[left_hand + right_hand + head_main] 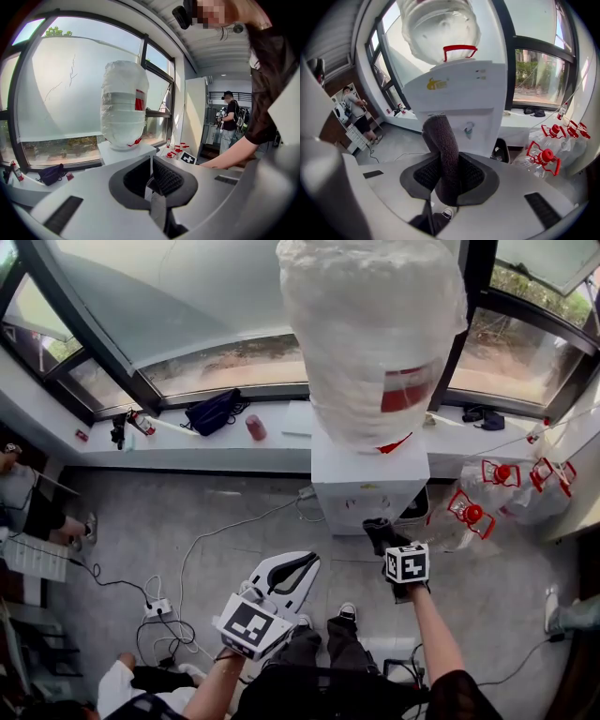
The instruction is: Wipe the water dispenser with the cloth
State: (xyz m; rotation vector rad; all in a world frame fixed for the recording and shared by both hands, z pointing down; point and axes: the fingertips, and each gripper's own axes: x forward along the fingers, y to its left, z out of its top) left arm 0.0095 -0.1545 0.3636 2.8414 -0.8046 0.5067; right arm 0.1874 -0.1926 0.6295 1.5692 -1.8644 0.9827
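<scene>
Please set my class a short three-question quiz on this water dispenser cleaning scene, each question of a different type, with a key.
1. True or false: the left hand-held gripper holds the cloth.
2. What stands on the water dispenser? A an upturned water bottle; B a kettle; C a plant.
3. Fill in: the spare bottles on the floor beside the dispenser have ___ caps.
Key: 1 false, the right hand-held gripper is shut on it; 2 A; 3 red.
</scene>
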